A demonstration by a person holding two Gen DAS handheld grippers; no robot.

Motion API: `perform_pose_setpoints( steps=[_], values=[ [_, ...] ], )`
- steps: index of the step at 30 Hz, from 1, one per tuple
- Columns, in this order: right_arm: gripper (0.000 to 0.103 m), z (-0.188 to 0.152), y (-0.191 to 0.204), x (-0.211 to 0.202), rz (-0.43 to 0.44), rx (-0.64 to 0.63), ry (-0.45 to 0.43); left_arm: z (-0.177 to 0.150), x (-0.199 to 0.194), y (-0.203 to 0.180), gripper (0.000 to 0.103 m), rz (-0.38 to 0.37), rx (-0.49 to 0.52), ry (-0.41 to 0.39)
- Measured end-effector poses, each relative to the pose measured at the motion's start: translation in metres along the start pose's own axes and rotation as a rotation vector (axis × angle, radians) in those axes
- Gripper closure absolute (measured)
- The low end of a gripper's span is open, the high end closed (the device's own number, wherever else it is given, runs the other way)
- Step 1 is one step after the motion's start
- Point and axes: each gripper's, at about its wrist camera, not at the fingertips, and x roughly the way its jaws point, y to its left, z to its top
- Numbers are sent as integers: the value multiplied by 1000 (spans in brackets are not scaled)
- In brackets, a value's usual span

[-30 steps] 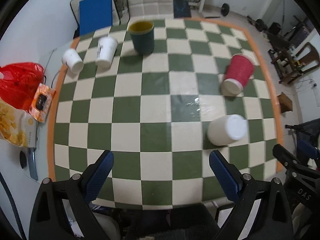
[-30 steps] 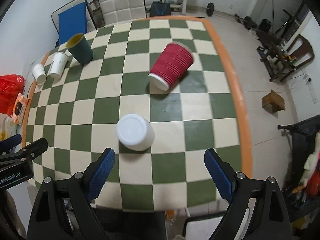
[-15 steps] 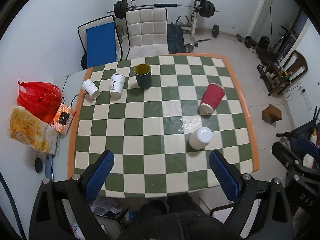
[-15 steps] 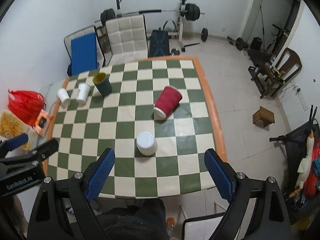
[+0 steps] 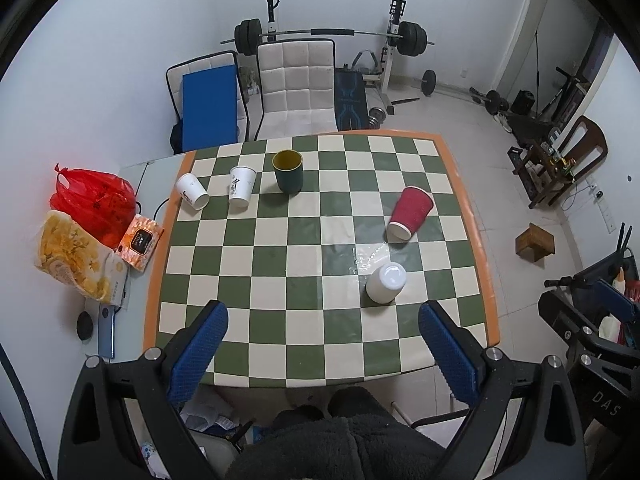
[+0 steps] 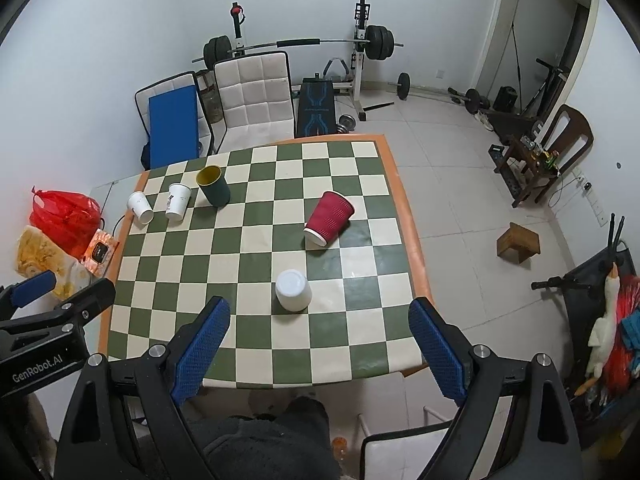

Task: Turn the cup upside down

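Observation:
A white cup point(image 5: 386, 282) stands upside down on the checkered table point(image 5: 280, 264), near its right front; it also shows in the right wrist view point(image 6: 293, 290). A red ribbed cup point(image 5: 411, 213) point(image 6: 329, 219) lies tilted on its side behind it. A dark green cup point(image 5: 287, 171) point(image 6: 213, 185) stands upright at the back. Two white paper cups point(image 5: 242, 185) point(image 5: 192, 191) sit at the back left. My left gripper point(image 5: 324, 344) and right gripper point(image 6: 318, 340) are both open, empty, high above the table's front edge.
A red bag point(image 5: 94, 200), a snack packet point(image 5: 74, 260) and an orange pack point(image 5: 140, 240) lie left of the table. Chairs point(image 5: 296, 88) and a barbell rack point(image 5: 332, 36) stand behind. A wet patch point(image 5: 366, 254) shines near the white cup.
Both grippers have risen and pulled back from the table, so the whole table and room now show. The cups have not moved.

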Motion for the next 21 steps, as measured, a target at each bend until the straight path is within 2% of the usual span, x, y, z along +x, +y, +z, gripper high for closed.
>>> perform_pose_setpoints(
  steps=[21],
  values=[
    [8,-1,-5,-17,16,-8,-6,-9,-15,-4,5,15,4,-17]
  ],
)
